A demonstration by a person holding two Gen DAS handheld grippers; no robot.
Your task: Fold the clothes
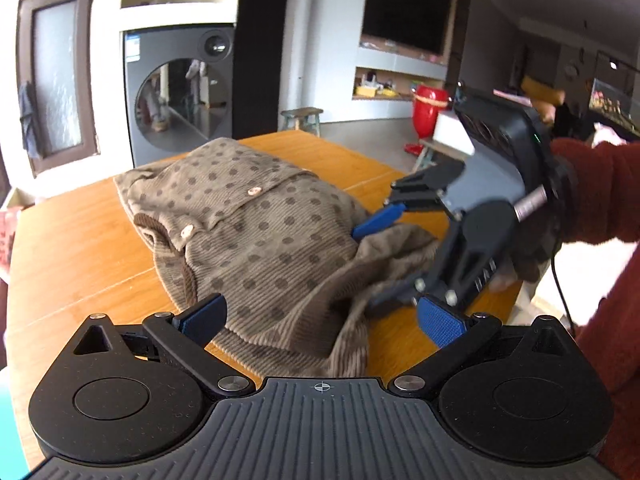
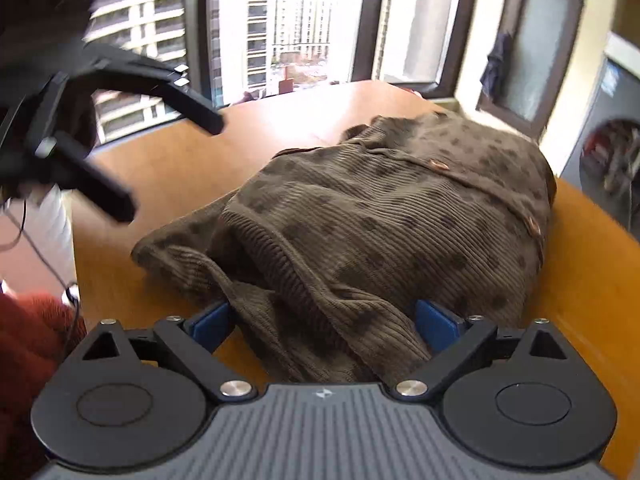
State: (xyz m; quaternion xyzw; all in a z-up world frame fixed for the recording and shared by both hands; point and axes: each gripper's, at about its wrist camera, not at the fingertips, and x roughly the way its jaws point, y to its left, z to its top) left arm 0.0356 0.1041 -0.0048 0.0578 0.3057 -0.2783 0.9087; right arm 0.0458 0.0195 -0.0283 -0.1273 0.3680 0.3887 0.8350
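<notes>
Daylight floods through the windows, which blow out to white glare. Fisheye distortion bows the door frame and darkens corners. Motion blur smears the left gripper; the wooden table stays evenly lit.

Cardigan lying bundled on the counter, near its middle. Left gripper at the near edge of the cardigan, its jaws spread to either side of a fold of the cloth. Right gripper at the cardigan's right edge, jaws likewise apart over the cloth. Washing machine behind the counter; stool to its right, on the floor.
</notes>
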